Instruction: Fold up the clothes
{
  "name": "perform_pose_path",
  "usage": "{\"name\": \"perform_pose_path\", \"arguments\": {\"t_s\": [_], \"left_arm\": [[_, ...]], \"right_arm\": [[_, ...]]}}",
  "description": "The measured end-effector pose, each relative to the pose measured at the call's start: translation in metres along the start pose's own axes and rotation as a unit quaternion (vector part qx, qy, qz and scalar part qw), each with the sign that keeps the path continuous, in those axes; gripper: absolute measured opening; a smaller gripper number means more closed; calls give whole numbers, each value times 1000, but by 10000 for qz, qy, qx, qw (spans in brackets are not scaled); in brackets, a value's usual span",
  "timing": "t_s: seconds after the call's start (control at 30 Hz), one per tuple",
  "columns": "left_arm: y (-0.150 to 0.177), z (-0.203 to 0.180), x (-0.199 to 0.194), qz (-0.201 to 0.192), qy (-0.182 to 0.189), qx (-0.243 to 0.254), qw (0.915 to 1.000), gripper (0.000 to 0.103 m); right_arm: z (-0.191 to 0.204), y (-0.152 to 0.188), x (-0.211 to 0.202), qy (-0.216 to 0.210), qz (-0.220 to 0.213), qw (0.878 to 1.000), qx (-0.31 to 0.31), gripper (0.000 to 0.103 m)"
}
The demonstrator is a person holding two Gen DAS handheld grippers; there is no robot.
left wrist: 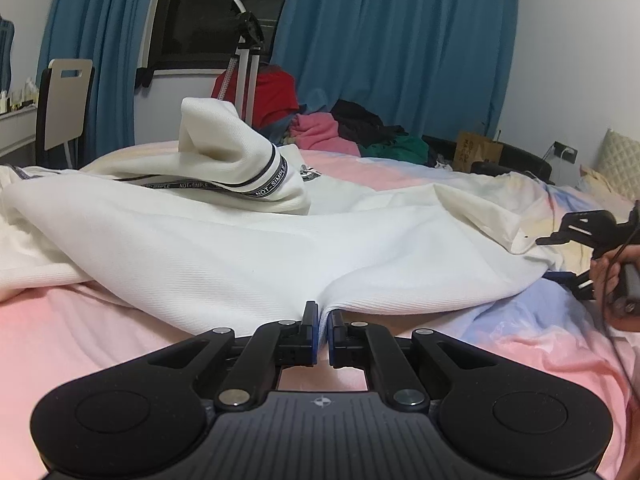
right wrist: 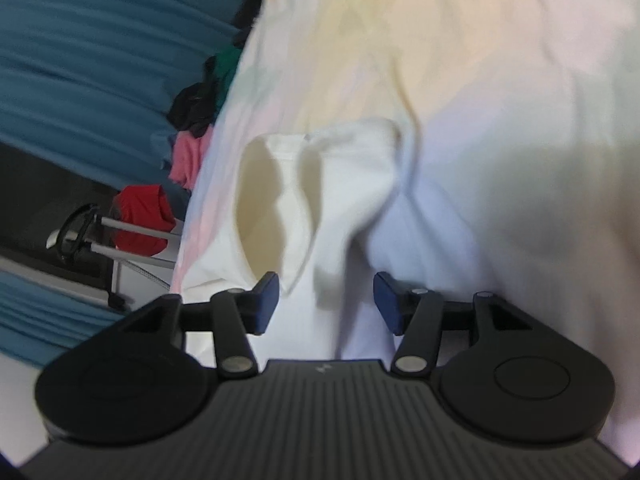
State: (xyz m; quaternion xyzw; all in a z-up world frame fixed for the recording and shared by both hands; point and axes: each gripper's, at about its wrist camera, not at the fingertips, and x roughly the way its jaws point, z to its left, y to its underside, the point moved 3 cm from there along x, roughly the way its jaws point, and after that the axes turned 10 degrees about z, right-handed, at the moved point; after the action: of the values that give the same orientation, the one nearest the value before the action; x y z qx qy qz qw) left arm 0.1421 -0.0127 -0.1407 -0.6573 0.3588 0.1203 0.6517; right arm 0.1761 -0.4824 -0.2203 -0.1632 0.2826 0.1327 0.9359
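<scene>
Risking a slipped hem: pinching only a thin edge of the white garment [left wrist: 248,248] with the left gripper [left wrist: 323,320], jaws closed on the cloth, so pulling hard or lifting fast is likely meaning losing it. Hovering with the right gripper [right wrist: 326,300], jaws spread wide and holding nothing, close over a loose fold; closing there is perhaps catching the pastel bedsheet [right wrist: 500,80] along with the fabric, and blur in that view is hiding which layer is which. Lying crumpled across the bed, one sleeve standing up near the far side, black printed banding [left wrist: 264,184] showing at the cuff. Looking soft, limp, ribbed, unfolded. Also sitting nearby: a pile of other clothes [left wrist: 340,132].
</scene>
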Motion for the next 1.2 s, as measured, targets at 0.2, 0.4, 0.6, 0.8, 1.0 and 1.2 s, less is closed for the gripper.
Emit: {"name": "perform_pose_path", "arguments": {"t_s": [0.2, 0.4, 0.6, 0.8, 1.0, 1.2], "left_arm": [[-2, 1, 5, 26, 49, -113, 9999, 4], [-14, -1, -11, -469, 362, -145, 9981, 4], [-18, -2, -16, -389, 527, -207, 9976, 6], [-18, -1, -13, -40, 583, -286, 9979, 5], [-18, 1, -11, 321, 648, -400, 9966, 13], [-13, 51, -49, 434, 919, -2220, 9697, 71]], "right_arm": [[12, -19, 31, 305, -169, 9974, -623, 7], [80, -23, -9, -436, -1570, 9723, -1674, 6], [44, -30, -11, 898, -1531, 9774, -1145, 6], [42, -34, -26, 793, -1641, 9779, -1020, 6], [37, -31, -18, 1172, -1283, 9808, -884, 6], [29, -35, -7, 1302, -968, 9832, -839, 6]]}}
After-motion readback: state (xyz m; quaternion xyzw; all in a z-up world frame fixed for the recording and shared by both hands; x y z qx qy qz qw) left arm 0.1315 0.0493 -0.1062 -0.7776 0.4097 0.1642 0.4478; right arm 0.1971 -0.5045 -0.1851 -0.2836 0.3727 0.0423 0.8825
